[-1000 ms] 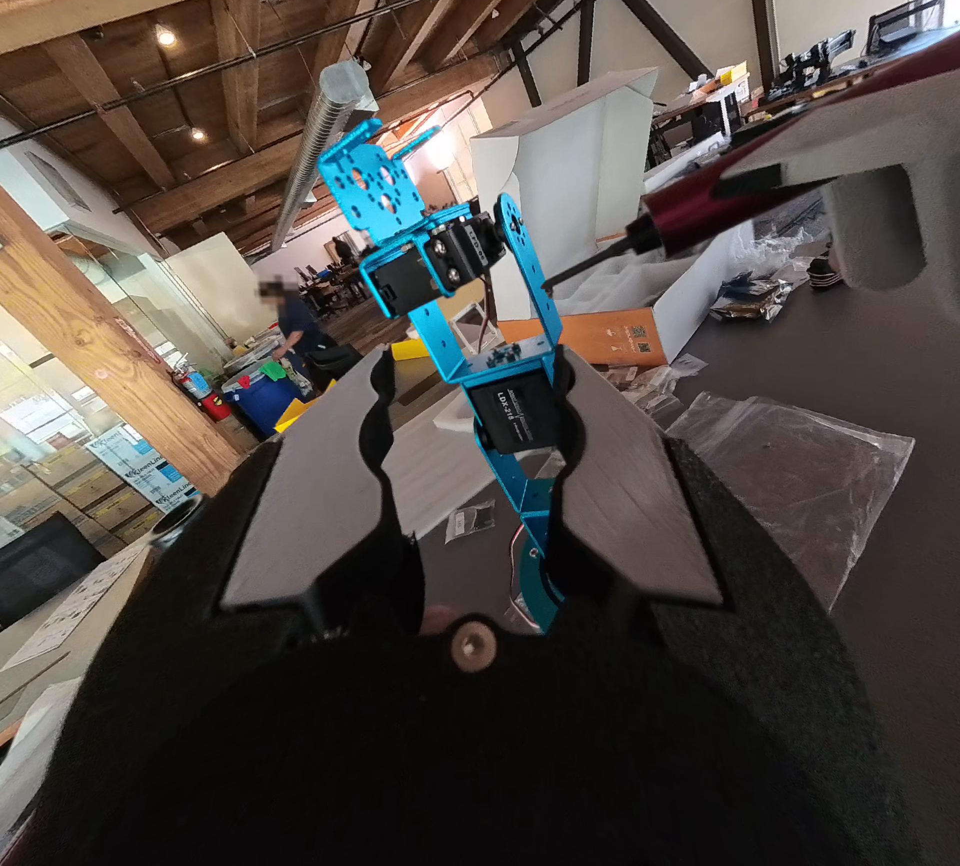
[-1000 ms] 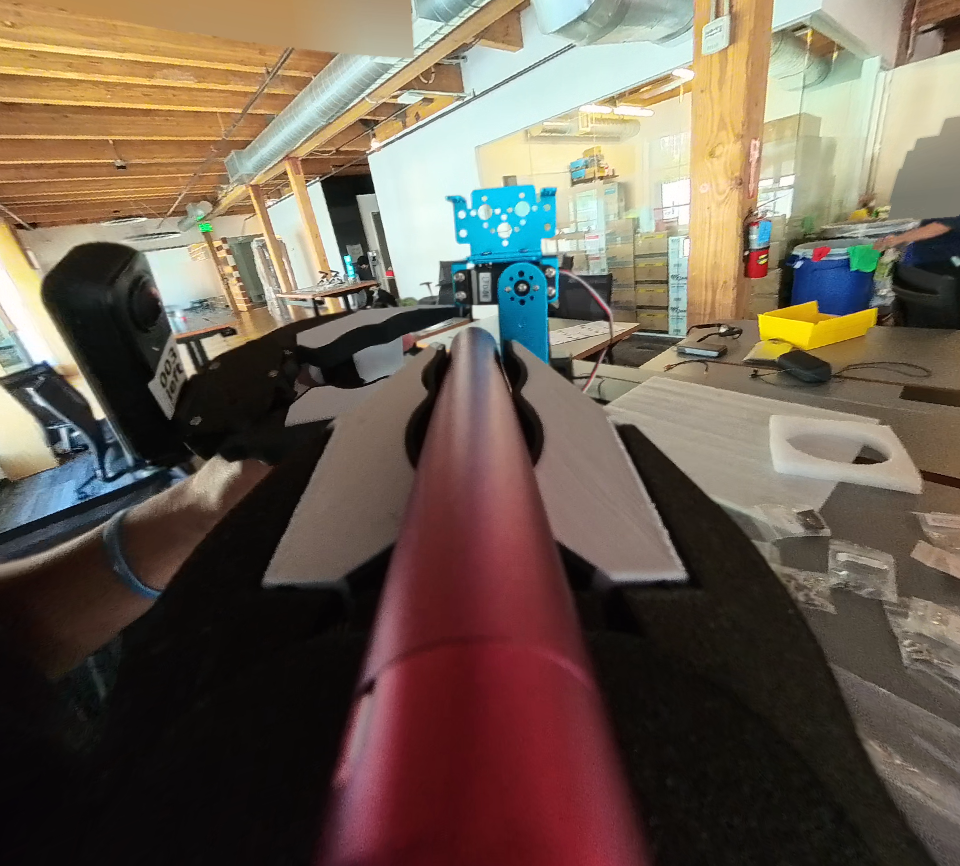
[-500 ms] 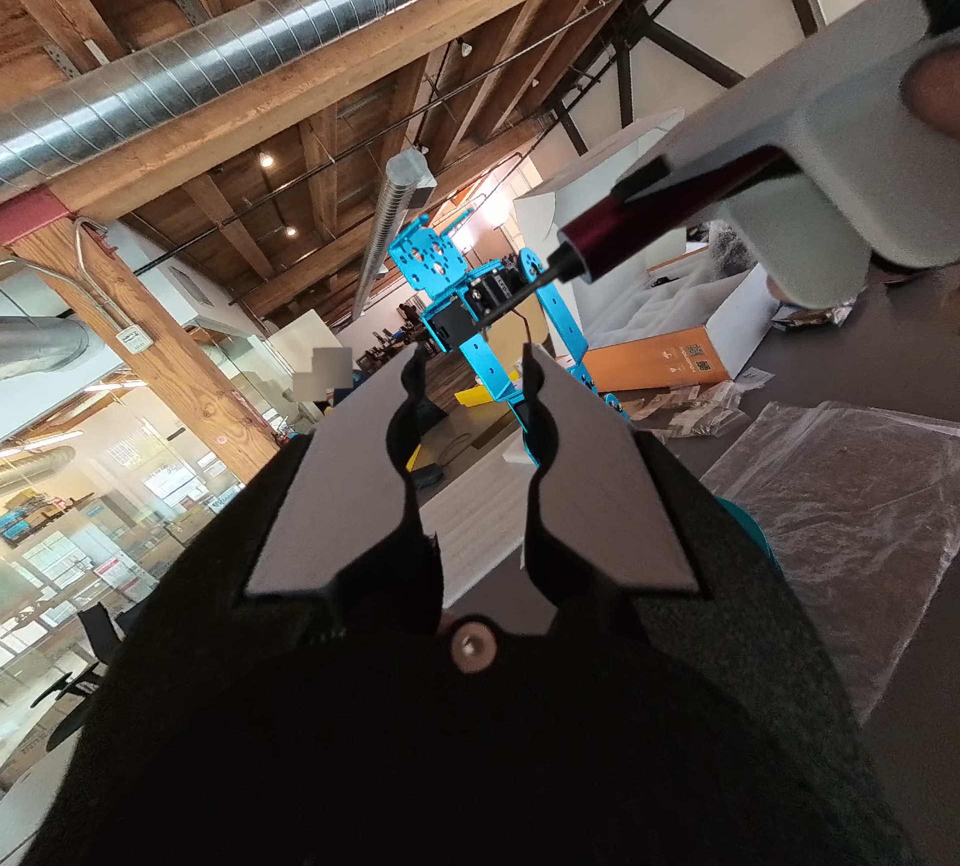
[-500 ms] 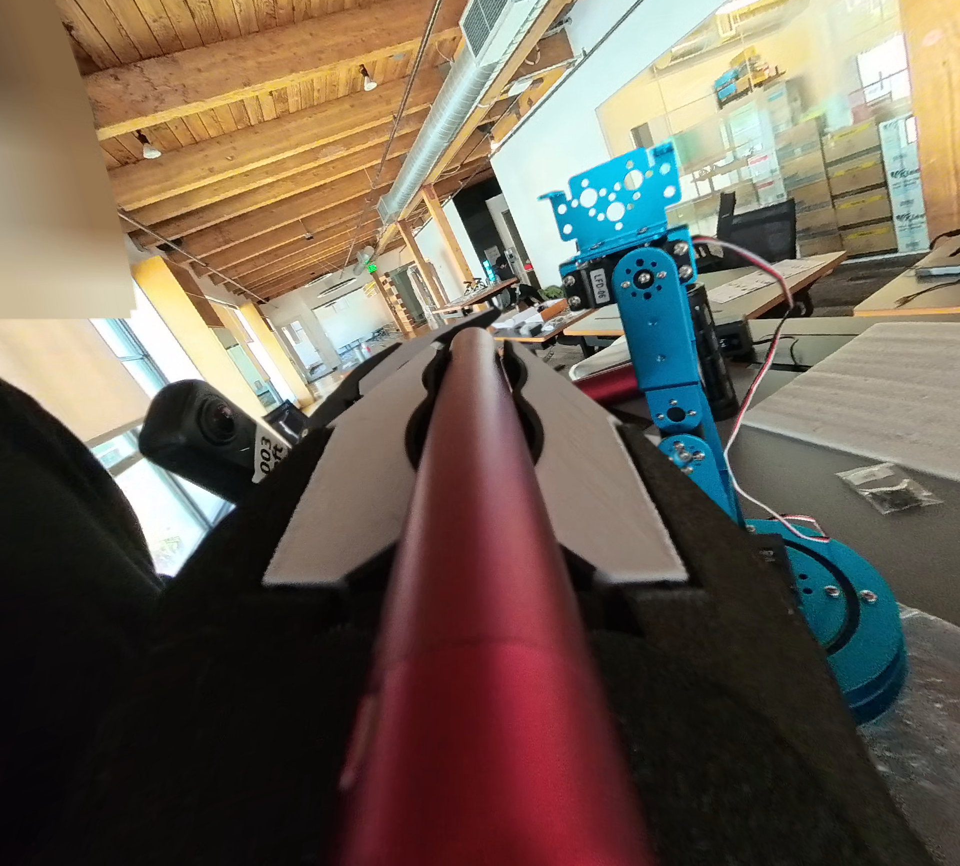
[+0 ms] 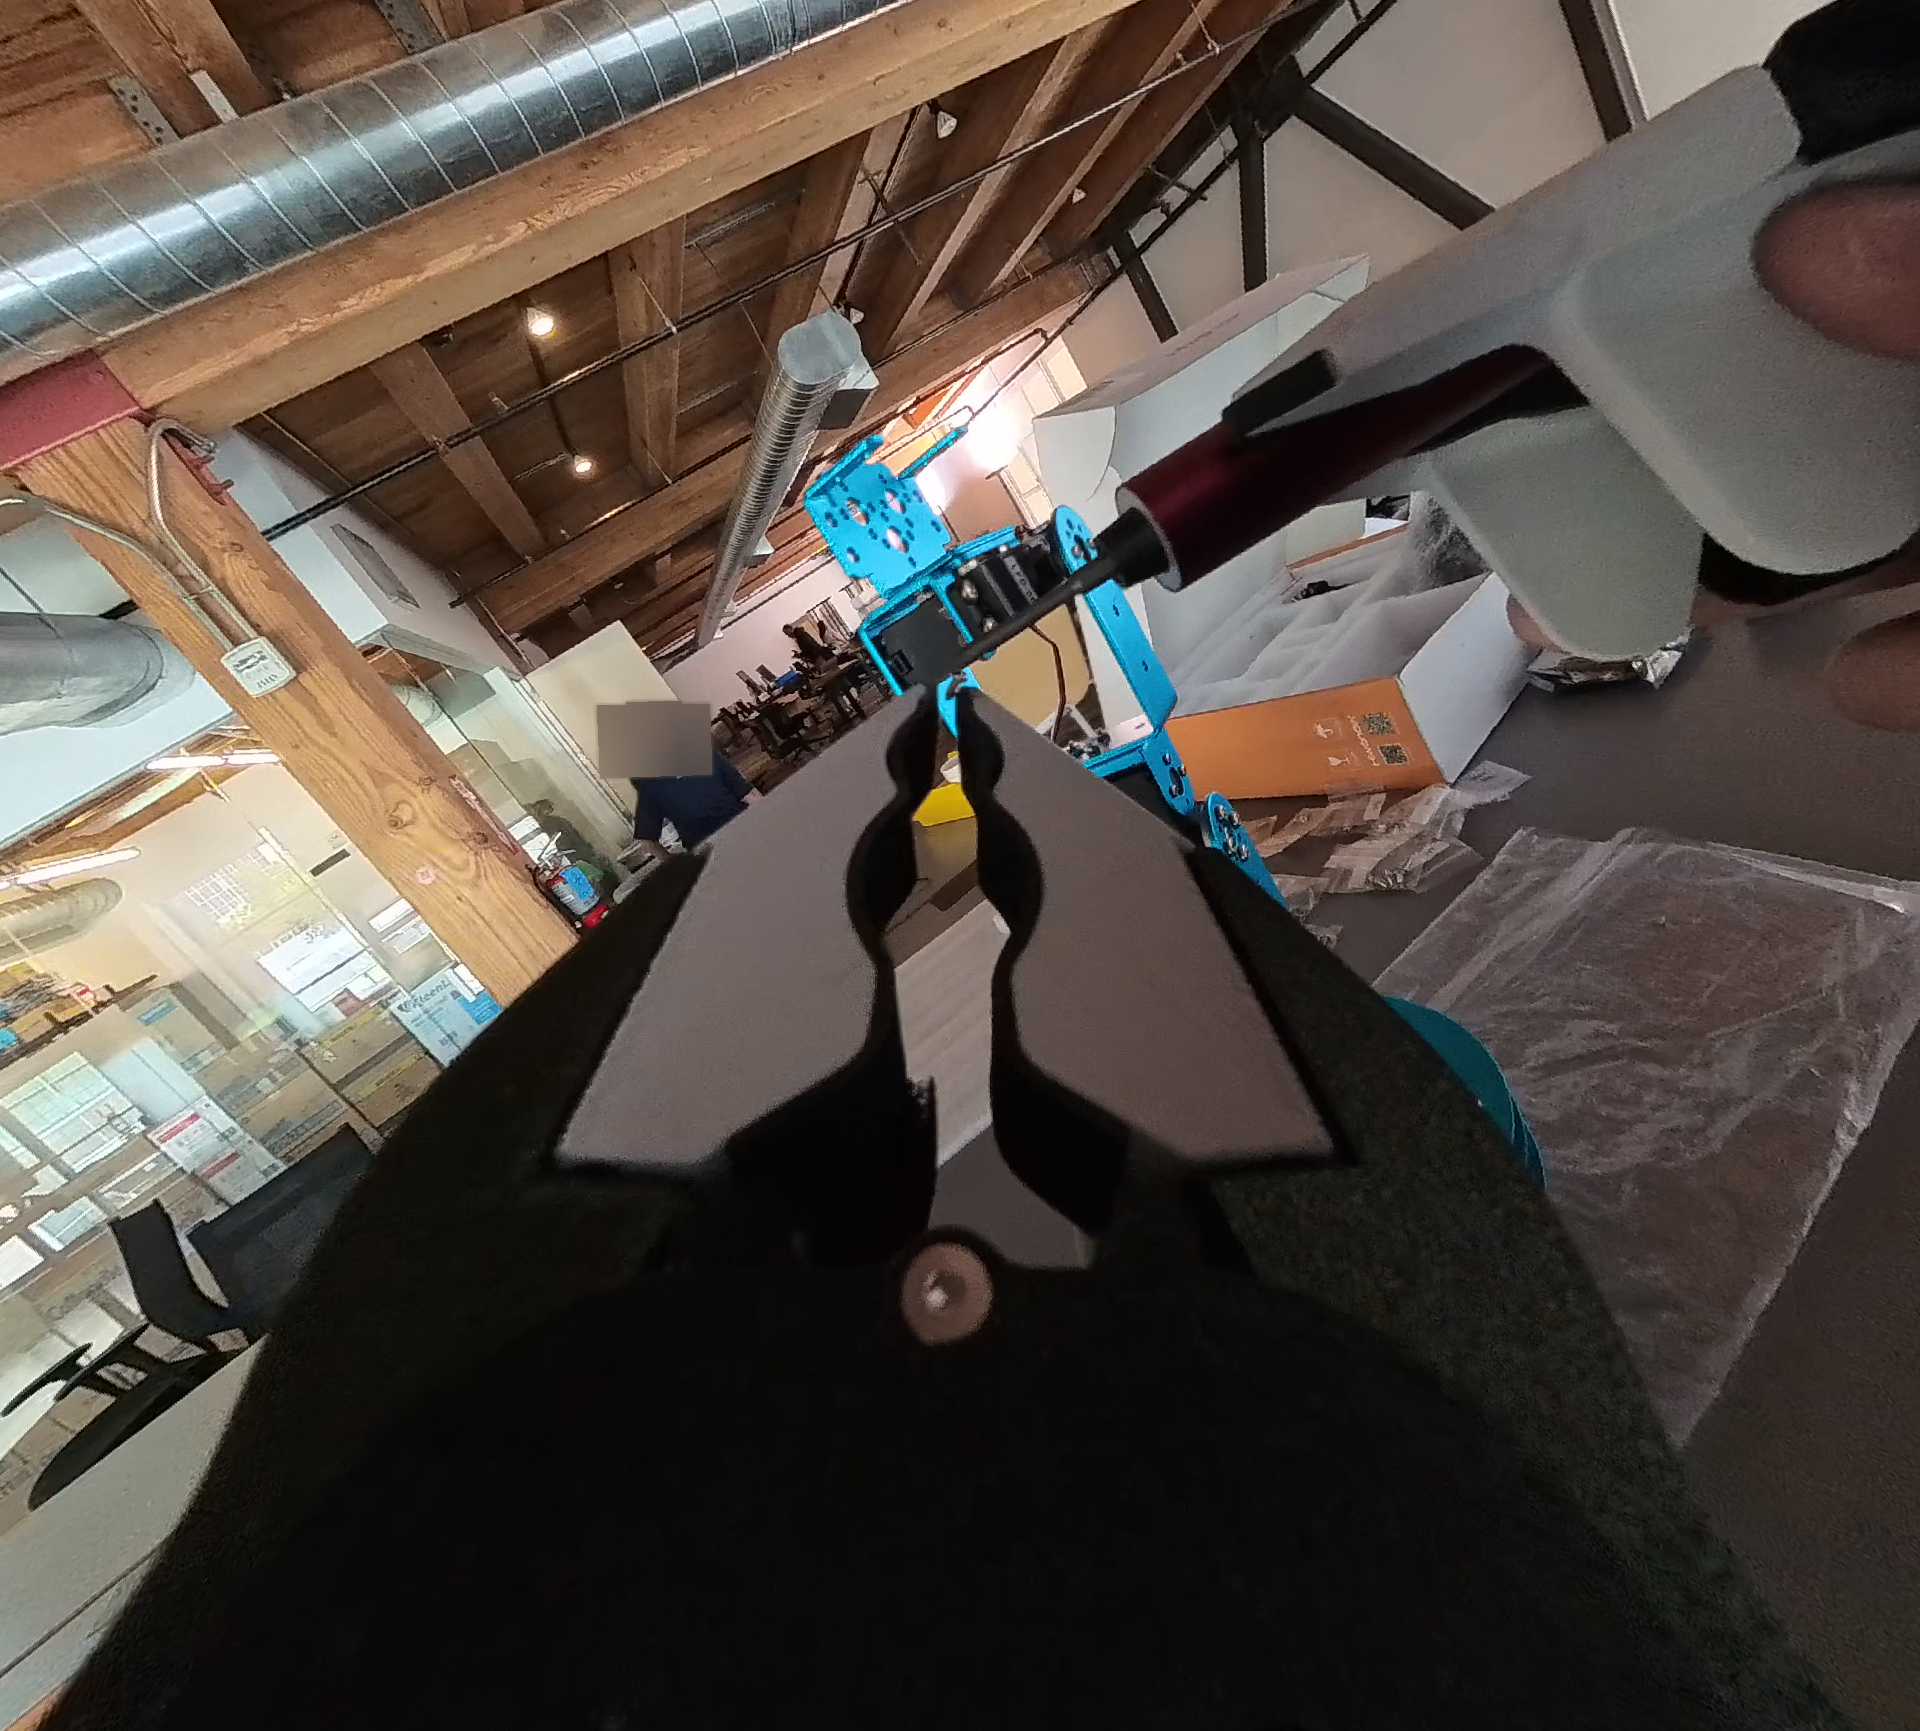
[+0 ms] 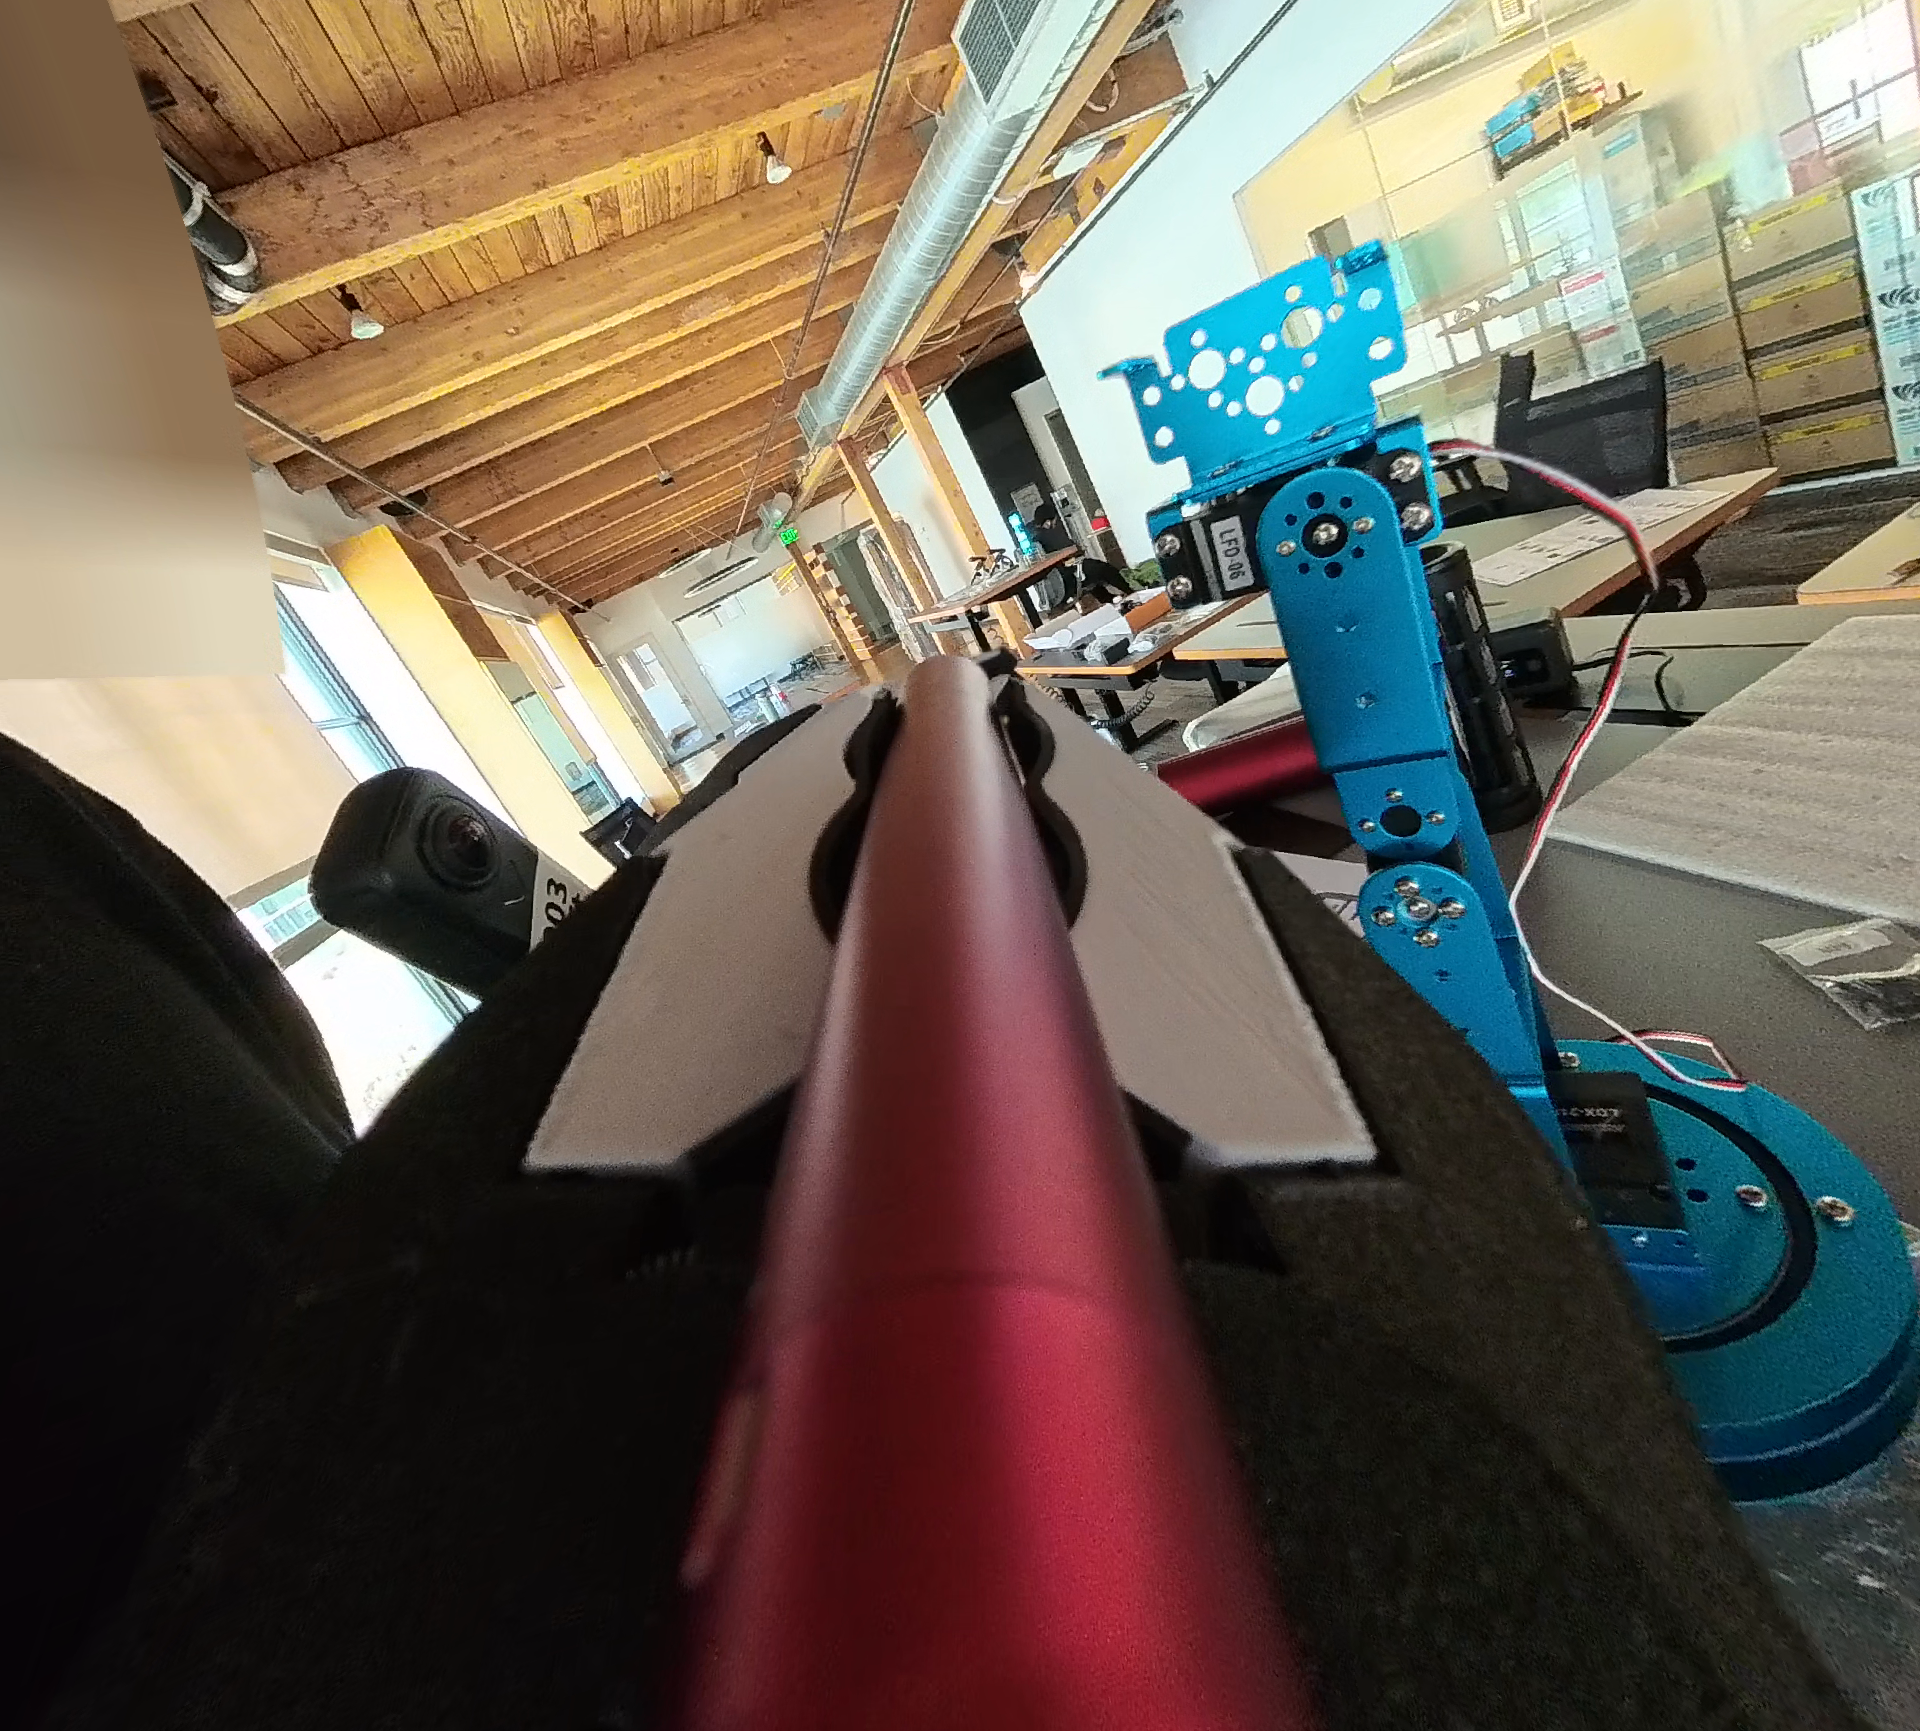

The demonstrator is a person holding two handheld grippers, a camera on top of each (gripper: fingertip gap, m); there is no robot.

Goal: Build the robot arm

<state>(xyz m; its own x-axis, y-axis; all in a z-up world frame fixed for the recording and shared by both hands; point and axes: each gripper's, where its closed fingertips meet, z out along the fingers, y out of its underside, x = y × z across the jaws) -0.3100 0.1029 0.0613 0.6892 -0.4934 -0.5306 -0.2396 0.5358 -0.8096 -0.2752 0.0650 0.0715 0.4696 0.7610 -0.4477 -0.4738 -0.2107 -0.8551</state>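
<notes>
My left gripper (image 5: 942,702) has its tips almost together, up in the air in front of a blue metal servo arm (image 5: 1127,642). The thin bit (image 5: 1029,621) of a red screwdriver (image 5: 1299,466) ends right at those tips; I cannot tell if anything is pinched there. My right gripper (image 6: 940,694) is shut on the red screwdriver (image 6: 914,1162), which runs forward between its fingers. It also shows in the left wrist view (image 5: 1558,393), upper right. The blue arm (image 6: 1351,642) stands upright on its round blue base (image 6: 1766,1318), to the right of the screwdriver and untouched.
An open white and orange box (image 5: 1351,715), small parts bags (image 5: 1382,840) and a clear plastic bag (image 5: 1662,1058) lie on the dark table. A white foam sheet (image 6: 1766,746), a red cylinder (image 6: 1236,762) and a black cylinder (image 6: 1475,673) lie behind the arm. A person (image 5: 686,798) stands far off. The grippers' ends are close to 6 cm from one another.
My left gripper let go of the blue arm, drew back and closed its fingers. The right gripper swung the screwdriver off the arm's joint to the left; its bit now meets the left fingertips.
</notes>
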